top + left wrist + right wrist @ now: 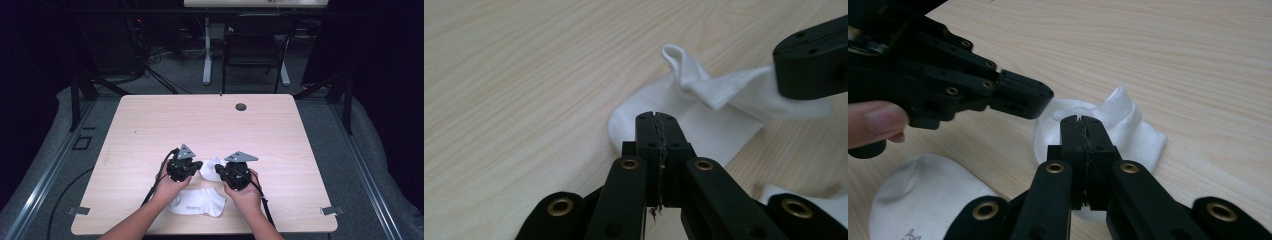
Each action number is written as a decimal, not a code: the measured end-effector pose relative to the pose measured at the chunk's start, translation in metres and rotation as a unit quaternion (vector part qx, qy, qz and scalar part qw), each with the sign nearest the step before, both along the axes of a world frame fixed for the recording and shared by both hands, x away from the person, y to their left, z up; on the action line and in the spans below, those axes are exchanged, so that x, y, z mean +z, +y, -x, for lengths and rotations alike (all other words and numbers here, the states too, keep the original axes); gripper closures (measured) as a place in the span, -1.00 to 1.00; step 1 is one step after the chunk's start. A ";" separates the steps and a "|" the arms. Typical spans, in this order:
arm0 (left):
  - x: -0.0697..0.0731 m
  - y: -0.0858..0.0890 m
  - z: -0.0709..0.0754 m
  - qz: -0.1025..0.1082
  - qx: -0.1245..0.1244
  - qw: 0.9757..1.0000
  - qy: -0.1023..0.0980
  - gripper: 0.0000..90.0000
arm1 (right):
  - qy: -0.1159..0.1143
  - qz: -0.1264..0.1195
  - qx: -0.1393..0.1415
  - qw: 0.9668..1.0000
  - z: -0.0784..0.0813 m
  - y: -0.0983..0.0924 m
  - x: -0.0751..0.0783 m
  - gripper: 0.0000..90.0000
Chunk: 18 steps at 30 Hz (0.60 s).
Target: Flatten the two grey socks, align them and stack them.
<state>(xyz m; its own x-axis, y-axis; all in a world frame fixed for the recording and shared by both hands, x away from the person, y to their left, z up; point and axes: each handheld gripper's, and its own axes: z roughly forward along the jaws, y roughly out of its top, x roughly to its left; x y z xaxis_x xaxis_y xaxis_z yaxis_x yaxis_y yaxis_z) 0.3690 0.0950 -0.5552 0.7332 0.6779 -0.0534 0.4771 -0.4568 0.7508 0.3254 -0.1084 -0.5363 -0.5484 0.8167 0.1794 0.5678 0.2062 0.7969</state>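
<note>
Two white socks lie on the wooden table (150,125). The flat sock (197,202) rests near the table's six o'clock edge, between our two wrists. The bunched sock (211,169) sits just past it toward twelve o'clock, between the two grippers. Our left gripper (198,165) is at nine o'clock of that sock, and its jaws are pressed tight together over the sock's edge; we cannot tell if they pinch any cloth. Our right gripper (218,171) is at three o'clock of it. Its jaws are closed tight too, and they pinch the sock's cloth, which hangs stretched from their tips.
</note>
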 end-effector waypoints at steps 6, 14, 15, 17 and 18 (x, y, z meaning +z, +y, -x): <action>-0.012 -0.002 -0.003 -0.028 0.000 0.999 0.014 1.00 | -0.005 0.001 -0.009 1.000 0.001 -0.006 0.002 1.00; -0.020 0.011 -0.003 -0.037 0.021 0.999 0.025 0.99 | -0.006 0.008 -0.025 1.000 0.002 -0.024 0.002 1.00; -0.020 0.013 -0.003 -0.036 0.023 0.999 0.027 0.99 | -0.005 0.010 -0.033 0.999 0.002 -0.028 0.000 1.00; -0.020 0.016 -0.003 -0.036 0.028 0.999 0.029 0.98 | -0.003 0.011 -0.037 0.999 0.003 -0.031 -0.001 1.00; -0.020 0.018 -0.003 -0.036 0.030 0.998 0.029 0.98 | 0.000 0.012 -0.041 0.999 0.003 -0.033 -0.003 1.00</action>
